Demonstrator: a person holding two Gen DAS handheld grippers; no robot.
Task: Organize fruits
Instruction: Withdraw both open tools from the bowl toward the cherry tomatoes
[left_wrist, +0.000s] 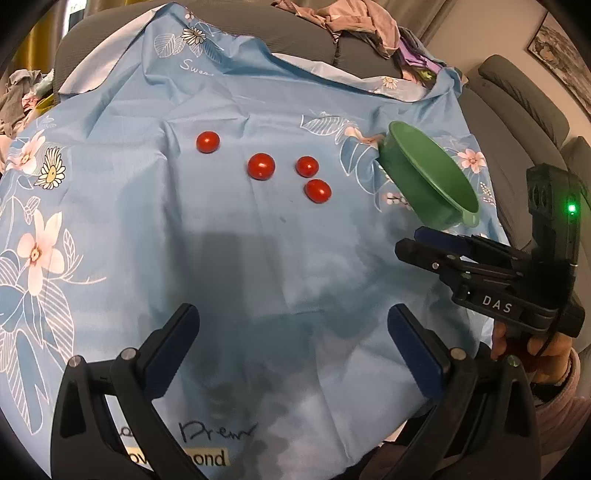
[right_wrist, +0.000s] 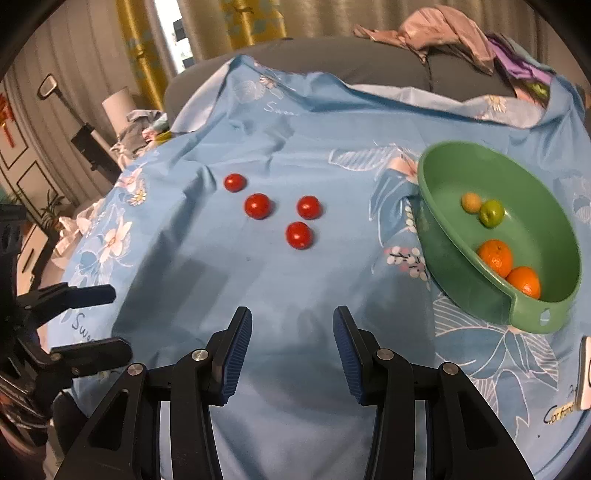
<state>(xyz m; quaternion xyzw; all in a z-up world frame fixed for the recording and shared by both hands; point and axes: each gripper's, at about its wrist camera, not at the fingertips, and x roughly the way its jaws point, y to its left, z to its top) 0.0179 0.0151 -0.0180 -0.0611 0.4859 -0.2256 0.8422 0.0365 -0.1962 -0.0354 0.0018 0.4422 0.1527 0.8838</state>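
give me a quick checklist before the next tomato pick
1. Right gripper empty, pads apart: ok.
2. Left gripper empty, wide open: ok.
3. Four tomatoes on the cloth, nearest unobstructed: ok.
4. Nearest tomato clear of its neighbour: ok, small gap.
5. Bowl has room beside the oranges: ok.
6. Bowl level: not ok, tilted on rumpled cloth.
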